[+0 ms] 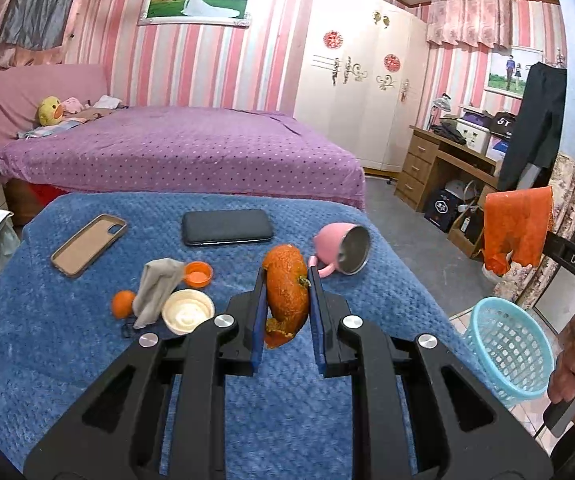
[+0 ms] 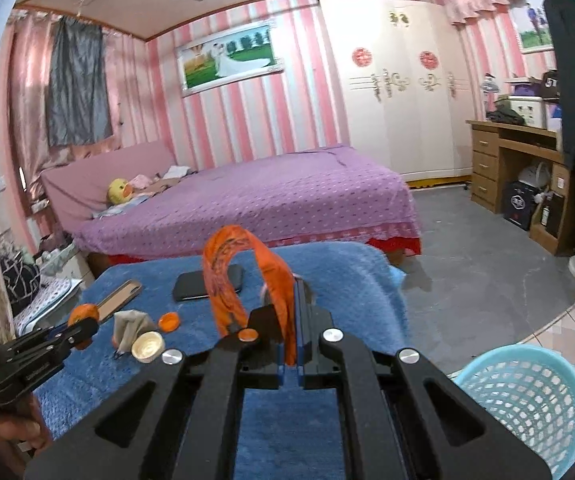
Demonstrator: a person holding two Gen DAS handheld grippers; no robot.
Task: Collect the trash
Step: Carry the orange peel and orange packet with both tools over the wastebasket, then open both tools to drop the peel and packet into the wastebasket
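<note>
Blue-blanketed table, phone, phone case, tipped pink mug, small orange, grey cloth, two lids

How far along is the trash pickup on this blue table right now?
Nothing shows in the visible part of the blue basket yet. In hand: the left claw grips an orange peel, and the right claw pinches an orange wrapper. Left on the table: a crumpled tissue, a white lid and an orange cap.

Right gripper clamps orange wrapper; basket near.
</note>
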